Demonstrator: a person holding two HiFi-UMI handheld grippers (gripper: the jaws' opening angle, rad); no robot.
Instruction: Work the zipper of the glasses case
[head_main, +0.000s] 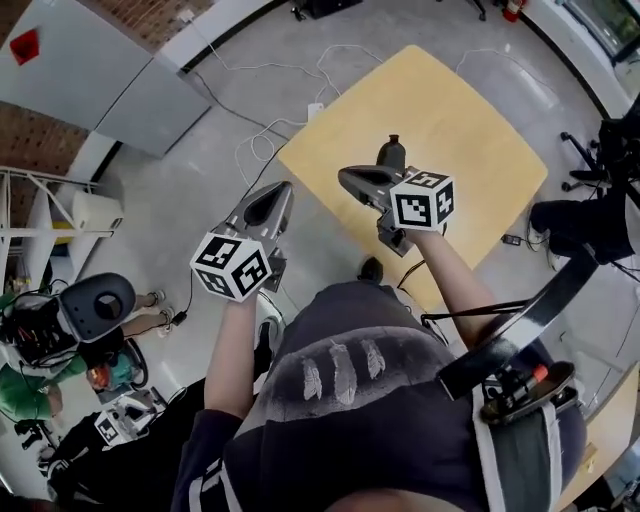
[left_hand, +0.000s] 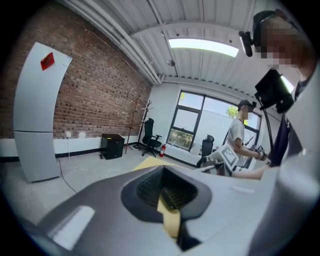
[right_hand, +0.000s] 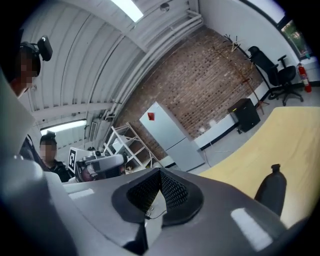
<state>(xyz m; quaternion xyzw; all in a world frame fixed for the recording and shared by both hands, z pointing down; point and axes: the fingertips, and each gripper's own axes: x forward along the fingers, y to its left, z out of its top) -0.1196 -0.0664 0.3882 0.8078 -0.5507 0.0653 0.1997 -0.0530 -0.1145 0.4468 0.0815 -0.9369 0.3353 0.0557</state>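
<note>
Approach comes first, since neither claw is at work yet. The left gripper (head_main: 268, 203) hangs over the floor, off the left corner of the table (head_main: 470, 120), with its jaws pressed together on nothing. It should open and travel in over the near edge before anything else. The right gripper (head_main: 352, 180) is raised above the near-left edge, jaws likewise together and empty. Just beyond it, near the middle of the table, stands a small dark object with a narrow top. I take it to be the glasses case (head_main: 391, 153), though its zipper is too small to make out. A good way in, to my mind, is to lower both claws to table height, part the jaws, and pinch the body of the case with one to steady it. Only then should the other find the pull tab. The tab is probably slight, so a fine pinch at the jaw tips and a pull along the line of the teeth should serve best; tugging sideways could tip or drag the case.
</note>
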